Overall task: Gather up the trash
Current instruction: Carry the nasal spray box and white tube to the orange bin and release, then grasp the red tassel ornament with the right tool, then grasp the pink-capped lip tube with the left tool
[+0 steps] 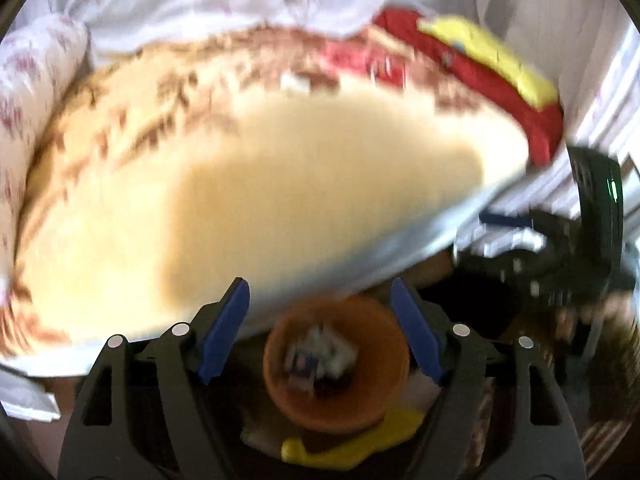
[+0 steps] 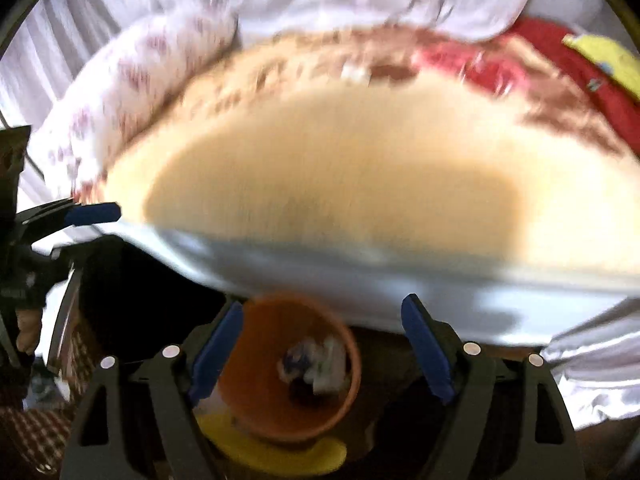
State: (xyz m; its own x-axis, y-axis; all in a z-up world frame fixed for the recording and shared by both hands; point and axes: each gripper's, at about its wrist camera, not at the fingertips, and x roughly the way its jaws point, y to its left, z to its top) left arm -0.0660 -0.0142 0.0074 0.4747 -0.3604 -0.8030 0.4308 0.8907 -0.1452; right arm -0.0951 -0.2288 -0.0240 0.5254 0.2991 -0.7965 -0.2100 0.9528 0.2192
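An orange bin (image 1: pixel 372 400) (image 2: pixel 256 392) stands on the floor at the bed's edge, with crumpled white and blue trash (image 1: pixel 320 354) (image 2: pixel 320 364) lying inside it. My left gripper (image 1: pixel 318 286) hangs above the bin, open, with nothing between its blue pads (image 1: pixel 224 332). My right gripper (image 2: pixel 322 302) hovers over the same bin, also open and empty. A small white scrap (image 1: pixel 294 82) (image 2: pixel 356 72) lies on the far patterned part of the cream blanket (image 1: pixel 300 184) (image 2: pixel 340 168). Both views are blurred.
A yellow object (image 1: pixel 360 440) (image 2: pixel 280 452) lies under the bin. A red and yellow cloth (image 1: pixel 480 60) (image 2: pixel 560 64) sits at the bed's far right, a flowered pillow (image 1: pixel 32 100) (image 2: pixel 120 100) at its left. A checkered rug (image 2: pixel 36 432) covers the floor.
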